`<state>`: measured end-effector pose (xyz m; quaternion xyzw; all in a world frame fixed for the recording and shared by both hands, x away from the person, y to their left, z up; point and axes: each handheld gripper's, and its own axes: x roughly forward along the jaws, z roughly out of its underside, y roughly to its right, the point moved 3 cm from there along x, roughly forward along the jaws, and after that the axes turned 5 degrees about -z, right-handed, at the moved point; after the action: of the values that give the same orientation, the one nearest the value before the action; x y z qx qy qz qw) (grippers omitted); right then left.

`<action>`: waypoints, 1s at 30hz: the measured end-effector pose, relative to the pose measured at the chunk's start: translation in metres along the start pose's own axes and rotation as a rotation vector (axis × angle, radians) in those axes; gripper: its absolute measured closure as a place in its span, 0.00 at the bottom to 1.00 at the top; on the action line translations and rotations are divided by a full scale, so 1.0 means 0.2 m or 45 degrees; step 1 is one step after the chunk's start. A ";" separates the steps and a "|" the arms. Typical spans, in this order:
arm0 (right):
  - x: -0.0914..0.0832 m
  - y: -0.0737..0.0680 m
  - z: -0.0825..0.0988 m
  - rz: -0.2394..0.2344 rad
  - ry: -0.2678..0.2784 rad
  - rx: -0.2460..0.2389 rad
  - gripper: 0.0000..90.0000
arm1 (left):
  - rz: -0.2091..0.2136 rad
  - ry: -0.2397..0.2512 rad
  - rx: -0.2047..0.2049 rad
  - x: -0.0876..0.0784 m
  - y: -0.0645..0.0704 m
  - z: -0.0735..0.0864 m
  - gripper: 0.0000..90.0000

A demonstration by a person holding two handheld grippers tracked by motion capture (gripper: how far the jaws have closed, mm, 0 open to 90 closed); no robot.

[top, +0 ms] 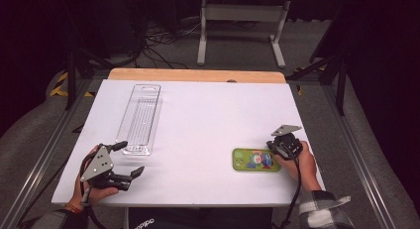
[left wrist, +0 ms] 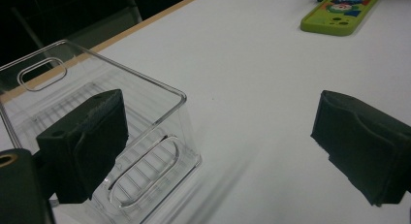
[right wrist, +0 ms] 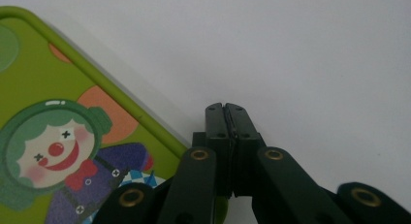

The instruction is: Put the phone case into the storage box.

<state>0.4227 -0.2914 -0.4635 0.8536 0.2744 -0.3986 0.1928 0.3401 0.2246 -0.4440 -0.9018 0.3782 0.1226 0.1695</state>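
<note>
A green phone case (top: 255, 160) printed with a clown lies flat on the white table, near the front right. My right gripper (top: 276, 148) is at its right end, shut with nothing between the jaws. In the right gripper view the joined tips (right wrist: 226, 110) rest just off the edge of the case (right wrist: 58, 136). A long clear plastic tray (top: 141, 117) lies at the left. My left gripper (top: 130, 158) stands open just in front of its near end. In the left gripper view one jaw overlaps the tray's corner (left wrist: 160, 112) and the green case (left wrist: 341, 10) lies far off.
The white table top (top: 208, 105) has a wooden strip along its far edge (top: 198, 75). Beyond it are a white metal stand (top: 242, 21) and cables on the floor. Metal rails run along both sides of the table.
</note>
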 end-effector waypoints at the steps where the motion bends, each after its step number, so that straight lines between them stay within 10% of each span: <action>1: -0.01 0.00 0.01 -0.004 0.000 -0.001 0.99 | 0.002 0.000 -0.003 0.00 0.00 0.00 0.07; 13: -0.07 -0.04 0.08 -0.030 0.007 0.011 0.96 | 0.004 -0.007 0.010 0.00 0.00 0.00 0.07; 20: -0.15 -0.03 0.03 0.031 0.093 -0.062 0.58 | 0.004 -0.021 0.020 0.01 0.00 0.00 0.07; 24: -0.19 -0.06 -0.04 -0.080 0.094 -0.157 0.26 | 0.006 -0.027 0.009 0.02 0.01 0.00 0.07; 30: -0.18 -0.19 -0.13 -0.166 0.010 -0.325 0.13 | 0.008 -0.031 0.017 0.02 0.01 0.00 0.07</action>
<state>0.3942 -0.2584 -0.4229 0.8039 0.3787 -0.3688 0.2725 0.3416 0.2204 -0.4464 -0.8979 0.3796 0.1316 0.1799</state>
